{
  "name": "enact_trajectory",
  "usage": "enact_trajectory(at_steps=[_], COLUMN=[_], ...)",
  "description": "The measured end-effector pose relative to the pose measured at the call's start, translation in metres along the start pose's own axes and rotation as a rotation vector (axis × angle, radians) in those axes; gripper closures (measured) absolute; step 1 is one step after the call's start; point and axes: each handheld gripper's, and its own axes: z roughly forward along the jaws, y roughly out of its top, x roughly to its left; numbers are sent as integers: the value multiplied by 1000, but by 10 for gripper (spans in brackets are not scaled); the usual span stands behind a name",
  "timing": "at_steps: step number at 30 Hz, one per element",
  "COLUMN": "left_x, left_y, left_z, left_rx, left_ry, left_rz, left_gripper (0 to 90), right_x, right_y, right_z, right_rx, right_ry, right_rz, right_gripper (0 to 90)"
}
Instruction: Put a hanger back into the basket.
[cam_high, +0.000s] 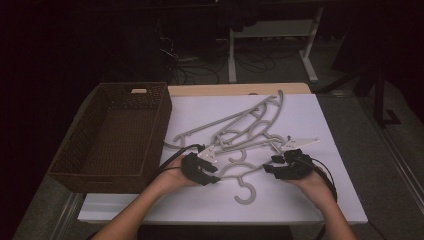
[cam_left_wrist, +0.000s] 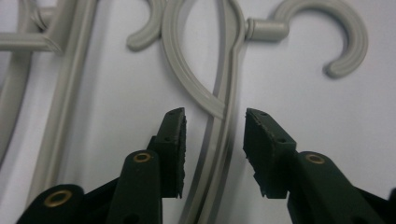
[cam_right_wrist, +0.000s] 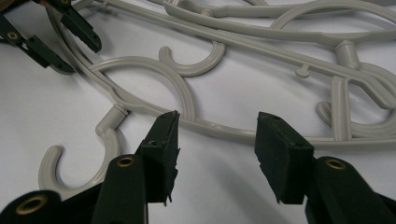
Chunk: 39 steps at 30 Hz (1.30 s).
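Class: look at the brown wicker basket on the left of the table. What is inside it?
The wicker basket looks empty: its dark woven floor shows bare. The near wall hides the strip of floor just behind it. The grey hangers lie outside on the white table.

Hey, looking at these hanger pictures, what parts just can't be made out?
- High view: how many grey hangers lie in the pile; they overlap and tangle in dim light.
- High view: the near inner wall of the wicker basket, hidden by its own rim.
- Left gripper view: the hanger arm between the open left tool runs off the bottom edge.
- Right gripper view: the hangers beyond the open right tool are cut off at the right edge.
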Motion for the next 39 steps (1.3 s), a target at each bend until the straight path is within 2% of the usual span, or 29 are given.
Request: enact_trajectory(at_steps=[5,11,13,16,22,23,32,34,38,39], left_x=[0,1,-1,-1,-2,-2,-7,-9,-15,-16], left_y=[-1,-1,-1,-1,0,0,2,2,3,4], left_z=[1,1,1,1,1,1,0,0,-4,-7], left_rx=[0,-3,1,3,4,9,11,7,0,-16], left_ry=[2,-6,-12,-14,-20,-18,-1,-16,-17,-15], left_rz=[6,11,24,30,68,43,63,58,61,57], left_gripper=[633,713,775,780,812,825,826,825,825,825], right_x=[0,0,0,0,0,0,-4,-5,-6,-7], right_y=[0,0,0,1,1,1,1,1,1,1], right_z=[0,1,1,1,1,0,-8,-10,-13,-16], right_rx=[-2,0,-1,-2,-7,-18,-67,-84,-109,-130], right_ry=[0,3,4,4,4,2,-19,-18,-47,-59], right_rz=[1,-2,-3,-3,-1,2,18,24,29,35], right_gripper=[492,495,497,499,503,503,483,467,406,381])
